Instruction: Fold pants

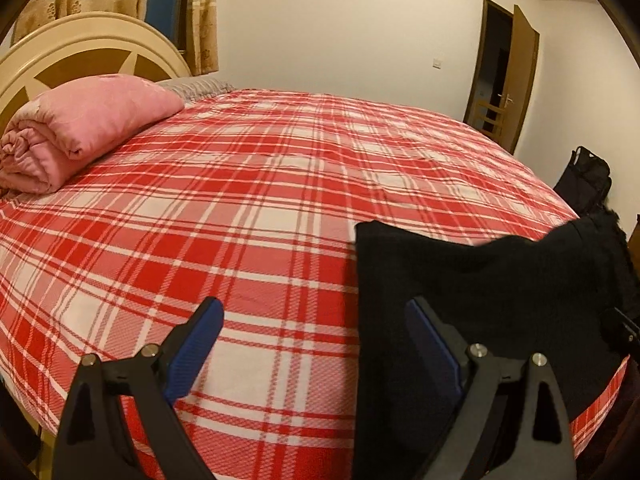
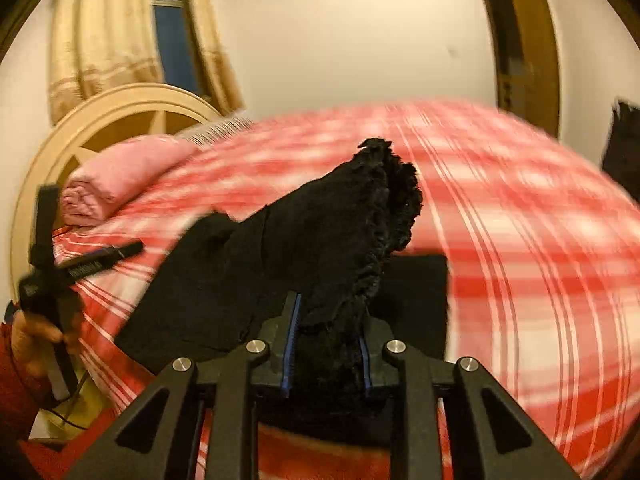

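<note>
- Jaws first, left wrist view: the left gripper (image 1: 314,334) stands wide open, its blue pads spread well apart with nothing between them, hovering above the near edge of the bed (image 1: 248,184).
- Same view: the black pants (image 1: 472,280) lie on the plaid cover at the bed's near right corner, partly under the right-hand finger of this gripper; no pad is pressing on them, as far as can be seen.
- Towards the headboard (image 1: 80,56) a rolled pink quilt (image 1: 76,128) sits at the bed's far left, well apart from the pants.
- Over to the right wrist view: the right gripper (image 2: 330,340) is narrowed down, jaws pinched on a bunched, fuzzy end of the pants (image 2: 304,248), which stands up off the bed in a peak.
- From that peak the cloth drapes down to the left onto the bed; a darker flat part lies on the cover just behind the gripper.
- Plaid is streaked with blur here, so this hand looks to be on the move.
- At the bed's near left edge, a hand (image 2: 34,338) in a red sleeve holds the other gripper.
- Progress, judging by this: a fold is only under way. One end is lifted, nothing lies in a neat stack yet; carrying it over, laying it flat and smoothing are all left.
</note>
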`<state>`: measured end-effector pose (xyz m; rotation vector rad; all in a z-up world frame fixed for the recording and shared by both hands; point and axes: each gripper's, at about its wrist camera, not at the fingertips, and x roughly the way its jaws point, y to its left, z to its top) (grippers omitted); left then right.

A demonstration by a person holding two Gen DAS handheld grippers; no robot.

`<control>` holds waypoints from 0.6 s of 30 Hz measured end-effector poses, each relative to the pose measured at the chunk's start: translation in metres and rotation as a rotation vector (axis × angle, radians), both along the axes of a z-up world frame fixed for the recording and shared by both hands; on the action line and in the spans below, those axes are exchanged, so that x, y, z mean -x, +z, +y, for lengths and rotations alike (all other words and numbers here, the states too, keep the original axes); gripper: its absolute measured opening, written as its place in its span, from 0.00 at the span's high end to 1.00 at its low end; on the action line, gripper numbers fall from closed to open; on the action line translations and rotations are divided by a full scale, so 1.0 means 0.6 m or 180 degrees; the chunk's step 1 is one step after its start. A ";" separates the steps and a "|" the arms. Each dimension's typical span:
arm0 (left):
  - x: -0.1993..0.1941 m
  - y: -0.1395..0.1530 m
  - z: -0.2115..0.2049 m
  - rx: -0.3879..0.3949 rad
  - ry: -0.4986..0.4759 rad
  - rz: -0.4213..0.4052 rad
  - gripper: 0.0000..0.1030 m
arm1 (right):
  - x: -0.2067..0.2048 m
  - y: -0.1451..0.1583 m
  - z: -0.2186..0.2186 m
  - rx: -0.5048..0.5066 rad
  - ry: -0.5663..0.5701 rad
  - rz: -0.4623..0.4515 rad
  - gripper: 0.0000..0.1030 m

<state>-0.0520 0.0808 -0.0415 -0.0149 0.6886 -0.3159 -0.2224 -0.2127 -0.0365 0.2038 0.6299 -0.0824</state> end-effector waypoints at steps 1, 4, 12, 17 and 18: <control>0.000 -0.001 -0.007 -0.0013 -0.0029 -0.0001 0.08 | 0.002 -0.018 -0.011 -0.0099 -0.0028 0.0096 0.76; 0.000 -0.008 -0.028 -0.0048 -0.0112 0.0027 0.08 | -0.001 -0.058 -0.022 -0.0192 -0.0086 0.0258 0.76; 0.005 -0.013 -0.079 -0.0284 -0.0253 -0.0001 0.08 | 0.008 -0.053 -0.043 -0.0366 -0.0047 0.0302 0.63; 0.004 -0.011 -0.084 -0.0295 -0.0301 0.0009 0.08 | 0.048 -0.009 -0.057 -0.0346 -0.0120 0.0092 0.57; 0.002 -0.006 -0.084 -0.0297 -0.0321 -0.0015 0.08 | 0.048 0.005 -0.057 -0.0216 -0.0175 0.0031 0.57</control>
